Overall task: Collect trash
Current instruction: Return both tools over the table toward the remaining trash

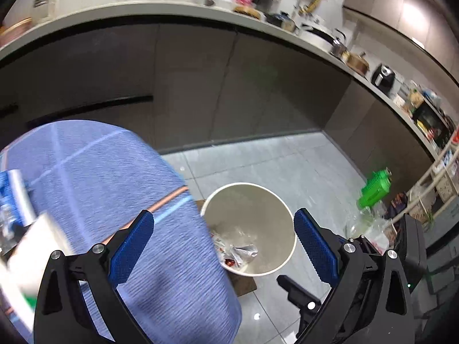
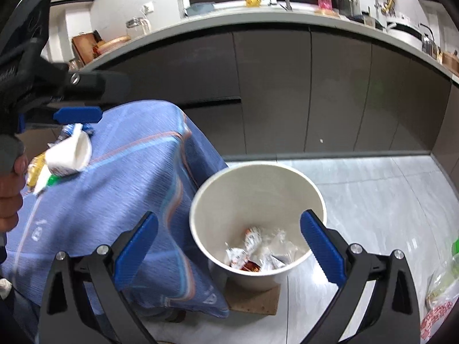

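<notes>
A white round bin point(image 2: 258, 165) stands on the floor beside a table draped in blue cloth point(image 2: 123, 177). Crumpled wrappers point(image 2: 252, 250) lie at its bottom. My right gripper point(image 2: 229, 246) hangs open over the bin with nothing between its blue pads. My left gripper point(image 1: 225, 243) is open and empty too, over the cloth's edge and the bin point(image 1: 243, 184). In the right wrist view the left gripper point(image 2: 48, 119) shows at the upper left, held by a hand point(image 2: 11, 189). On the cloth lie a tipped white cup point(image 2: 68, 154), a yellow packet point(image 2: 34, 172) and a blue wrapper point(image 2: 68, 130).
Dark cabinets point(image 2: 272, 91) under a cluttered counter point(image 2: 258, 18) close off the far side. A piece of cardboard point(image 2: 252, 298) sits under the bin. A green bottle point(image 1: 373, 189) and plastic bags point(image 1: 364, 223) lie on the grey tile floor by a rack point(image 1: 430, 177).
</notes>
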The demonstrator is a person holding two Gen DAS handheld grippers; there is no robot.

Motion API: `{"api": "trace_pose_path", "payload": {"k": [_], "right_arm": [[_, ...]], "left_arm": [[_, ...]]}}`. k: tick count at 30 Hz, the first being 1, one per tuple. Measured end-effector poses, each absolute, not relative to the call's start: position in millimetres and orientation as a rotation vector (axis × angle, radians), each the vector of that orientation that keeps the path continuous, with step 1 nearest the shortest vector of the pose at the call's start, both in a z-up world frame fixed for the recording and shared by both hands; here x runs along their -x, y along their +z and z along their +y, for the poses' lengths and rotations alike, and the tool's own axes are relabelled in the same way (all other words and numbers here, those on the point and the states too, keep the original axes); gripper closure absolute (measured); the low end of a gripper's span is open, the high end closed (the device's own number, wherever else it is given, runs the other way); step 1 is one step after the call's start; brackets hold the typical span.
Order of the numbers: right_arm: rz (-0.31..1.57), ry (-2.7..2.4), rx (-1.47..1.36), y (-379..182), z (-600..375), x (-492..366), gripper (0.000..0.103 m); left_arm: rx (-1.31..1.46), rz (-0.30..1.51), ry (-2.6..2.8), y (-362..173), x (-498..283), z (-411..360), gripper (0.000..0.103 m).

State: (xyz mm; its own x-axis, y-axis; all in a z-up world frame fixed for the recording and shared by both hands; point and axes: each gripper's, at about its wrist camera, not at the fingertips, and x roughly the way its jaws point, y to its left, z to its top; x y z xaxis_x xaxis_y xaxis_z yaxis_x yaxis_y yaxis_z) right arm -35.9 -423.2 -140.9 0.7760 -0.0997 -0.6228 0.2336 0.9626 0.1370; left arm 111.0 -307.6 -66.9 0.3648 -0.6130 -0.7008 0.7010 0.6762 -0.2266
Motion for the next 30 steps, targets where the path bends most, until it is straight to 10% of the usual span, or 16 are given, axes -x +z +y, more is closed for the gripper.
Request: {"api": "trace_pose_path", "payload": {"k": [21,30], "right_arm": [[0.68,0.255,-0.151,-78,-252,4,0.004],[0.759,0.401,-0.073,-81,-178,-40,0.037]], "left_arm": [[0.075,0.851,-0.345,-52,-84,-25,0.009],[0.129,0.865,-0.285,-65,-100,42,0.009]]}}
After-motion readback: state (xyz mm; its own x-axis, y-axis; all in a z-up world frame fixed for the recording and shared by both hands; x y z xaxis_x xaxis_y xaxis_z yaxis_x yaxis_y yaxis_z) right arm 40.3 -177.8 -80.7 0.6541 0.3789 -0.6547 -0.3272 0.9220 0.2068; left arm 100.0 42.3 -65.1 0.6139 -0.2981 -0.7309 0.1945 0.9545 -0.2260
